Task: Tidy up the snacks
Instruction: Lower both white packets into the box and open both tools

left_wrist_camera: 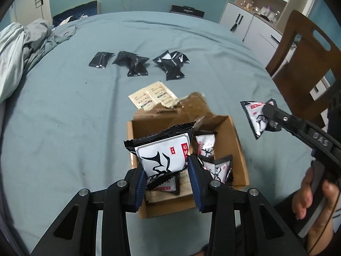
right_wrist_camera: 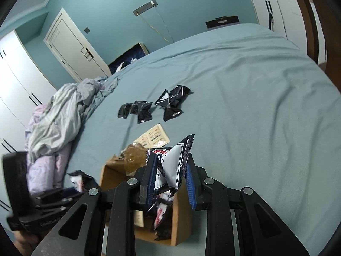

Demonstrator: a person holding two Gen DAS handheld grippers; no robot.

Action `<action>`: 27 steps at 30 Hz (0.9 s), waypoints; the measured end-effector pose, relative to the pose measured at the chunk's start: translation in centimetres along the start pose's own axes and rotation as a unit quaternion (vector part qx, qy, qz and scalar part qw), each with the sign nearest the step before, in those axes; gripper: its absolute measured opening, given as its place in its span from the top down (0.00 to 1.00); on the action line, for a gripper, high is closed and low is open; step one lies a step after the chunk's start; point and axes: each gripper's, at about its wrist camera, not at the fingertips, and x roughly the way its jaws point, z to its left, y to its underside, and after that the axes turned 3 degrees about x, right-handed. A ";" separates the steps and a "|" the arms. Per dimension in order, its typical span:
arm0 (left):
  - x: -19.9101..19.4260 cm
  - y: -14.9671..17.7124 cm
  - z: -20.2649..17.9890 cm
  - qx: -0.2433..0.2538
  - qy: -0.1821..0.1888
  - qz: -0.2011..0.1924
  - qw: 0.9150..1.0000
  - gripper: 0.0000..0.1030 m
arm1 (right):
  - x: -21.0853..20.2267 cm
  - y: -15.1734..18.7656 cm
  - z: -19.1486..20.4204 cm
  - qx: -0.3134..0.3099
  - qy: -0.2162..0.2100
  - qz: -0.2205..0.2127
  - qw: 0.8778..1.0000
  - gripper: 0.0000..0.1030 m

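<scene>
Black-and-white snack packets (left_wrist_camera: 164, 160) fill the cardboard box (left_wrist_camera: 236, 140); black ones (left_wrist_camera: 132, 63) lie beyond.

"DAS" on right gripper (left_wrist_camera: 269, 115)

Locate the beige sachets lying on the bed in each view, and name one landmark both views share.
Left wrist view: the beige sachets lie just above centre, beyond the cardboard box.
Right wrist view: the beige sachets lie near centre, past the box's torn flap.
Shared landmark: the cluster of black packets farther up the bed.
</scene>
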 end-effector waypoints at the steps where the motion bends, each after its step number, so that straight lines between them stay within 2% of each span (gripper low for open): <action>1: 0.0 0.1 -0.3 0.009 -0.003 0.000 1.000 0.65 | -0.2 0.2 -0.1 0.002 -0.002 0.000 1.000 0.77; 6: -0.2 0.3 -0.9 0.033 -0.028 -0.013 0.999 0.63 | -0.8 1.2 0.6 -0.014 -0.004 0.009 1.000 0.77; 10: -0.5 0.2 -0.4 0.027 -0.025 -0.022 0.999 0.46 | -0.9 1.7 1.6 -0.034 -0.001 0.014 0.999 0.77; 14: -0.9 -0.1 1.0 -0.001 -0.040 -0.032 0.999 0.27 | -0.8 1.7 2.5 -0.057 -0.001 0.012 0.998 0.77; 18: -0.5 -0.2 2.2 -0.013 -0.078 -0.016 0.997 0.25 | -0.3 1.9 2.9 -0.071 -0.008 0.017 0.997 0.77; 22: 0.2 -0.4 3.0 -0.015 -0.096 -0.005 0.995 0.25 | 0.2 2.1 3.5 -0.089 -0.009 0.024 0.996 0.77; 27: 0.6 -0.6 3.1 -0.019 -0.093 0.006 0.995 0.25 | 0.9 2.5 4.3 -0.104 -0.030 0.043 0.993 0.76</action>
